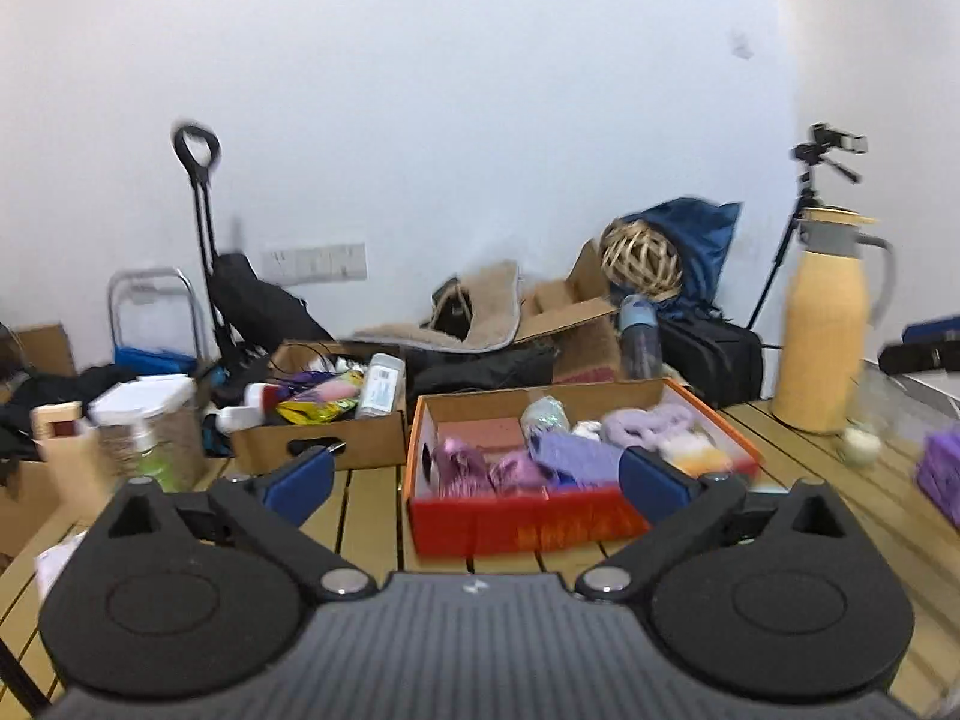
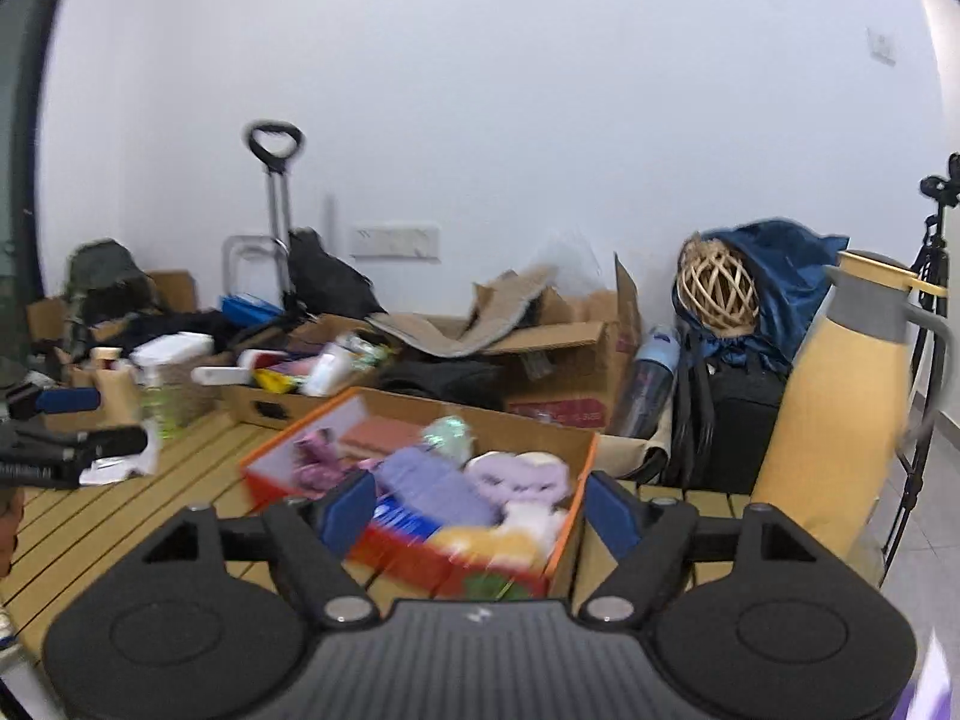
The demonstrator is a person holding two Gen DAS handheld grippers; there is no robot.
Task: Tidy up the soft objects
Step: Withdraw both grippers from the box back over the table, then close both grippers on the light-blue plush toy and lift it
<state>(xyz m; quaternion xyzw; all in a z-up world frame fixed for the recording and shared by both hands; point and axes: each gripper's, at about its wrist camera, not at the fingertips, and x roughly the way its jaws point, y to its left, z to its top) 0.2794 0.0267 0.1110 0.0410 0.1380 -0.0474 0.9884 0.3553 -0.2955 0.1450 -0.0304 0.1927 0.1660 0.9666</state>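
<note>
Left wrist view: left gripper (image 1: pixel 477 477) fingers spread wide, holding nothing, facing the orange box (image 1: pixel 540 525) of soft stuff on the desk (image 1: pixel 366 516); right gripper (image 2: pixel 477 510) same deal

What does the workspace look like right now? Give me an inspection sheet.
Surface: slatted wooden table, partly bare.
Job's things: orange box holding soft purple, pink and yellow items; purple item lies loose at the table's right edge.
Clutter: yellow thermos jug, brown cardboard box of bottles and packets, spray bottle.
Grippers: left hand-held gripper open, empty; right hand-held gripper open, empty, over the orange box.
Cables: nothing seen on the table.
Surroundings: white wall, trolley, woven ball, tripod camera, bags on the floor.
</note>
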